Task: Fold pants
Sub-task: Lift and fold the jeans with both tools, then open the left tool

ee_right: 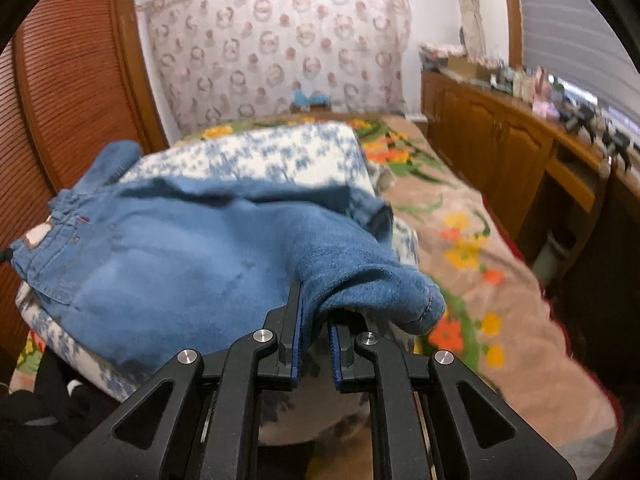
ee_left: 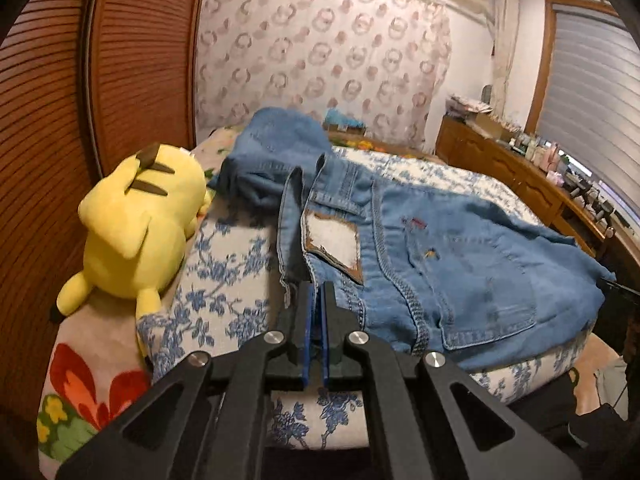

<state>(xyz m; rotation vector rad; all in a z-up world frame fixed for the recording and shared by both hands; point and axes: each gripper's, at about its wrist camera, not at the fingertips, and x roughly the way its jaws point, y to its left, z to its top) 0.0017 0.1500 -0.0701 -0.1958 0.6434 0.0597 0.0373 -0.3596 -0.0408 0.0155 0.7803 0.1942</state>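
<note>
1. Jeans (ee_left: 420, 248) lie spread on the bed (ee_left: 224, 264), waistband nearest.
2. Left tongs (ee_left: 317, 288) are clamped on the waistband edge.
3. Right tongs (ee_right: 316, 300) pinch a bunched denim fold.

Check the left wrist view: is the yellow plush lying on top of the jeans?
No: the plush lies on the bedding beside the jeans, with patterned cover showing between them.
</note>
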